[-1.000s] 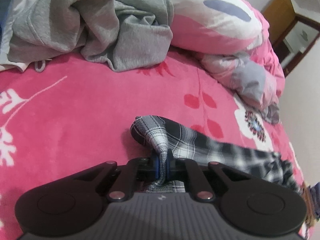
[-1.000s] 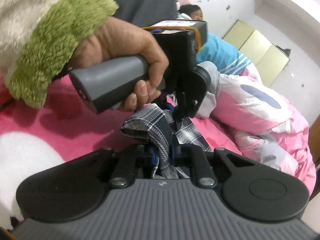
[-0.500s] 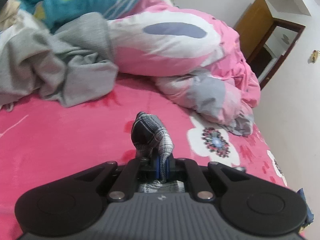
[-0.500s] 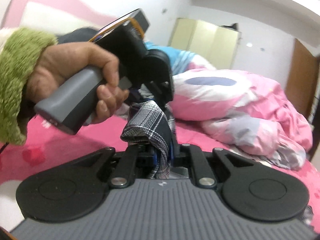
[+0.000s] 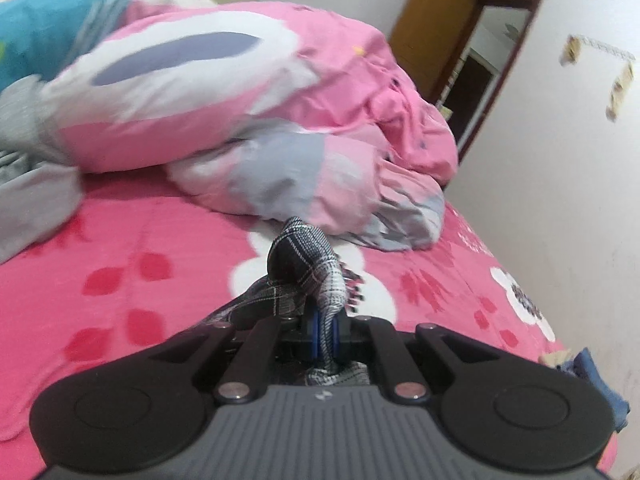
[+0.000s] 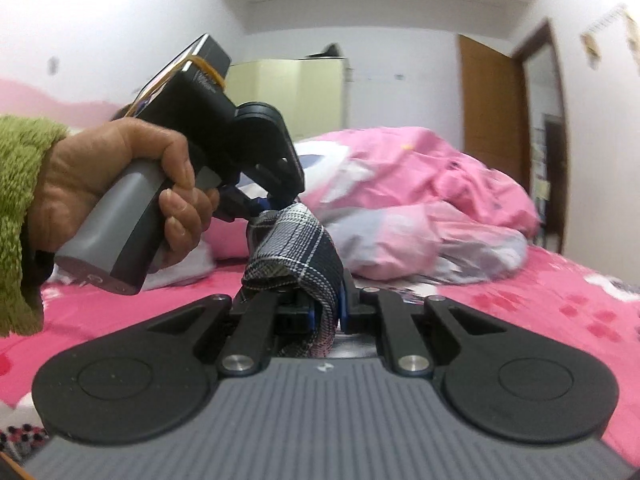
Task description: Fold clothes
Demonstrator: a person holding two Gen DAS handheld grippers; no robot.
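Note:
A black-and-white plaid garment [image 5: 304,264] bunches up out of my left gripper [image 5: 326,338], which is shut on its fabric above the pink bed. In the right wrist view the same plaid cloth [image 6: 298,240] is pinched in my right gripper [image 6: 324,316], also shut on it. Just beyond, a hand in a green fleece sleeve [image 6: 20,208] holds the left gripper's grey handle [image 6: 120,216], its fingers close to the same fold. The rest of the garment hangs below, out of sight.
A rumpled pink, white and grey quilt [image 5: 240,120] lies across the bed's far side. Grey clothing [image 5: 32,208] sits at the left. The pink floral bedspread [image 5: 120,272] lies below. A white wall [image 5: 560,160] and a brown door [image 5: 432,32] bound the right.
Both grippers have lifted and tilted up with the plaid cloth held; the views swung from the bedspread toward the quilt, wall and door. The grey clothes pile slid off to the left.

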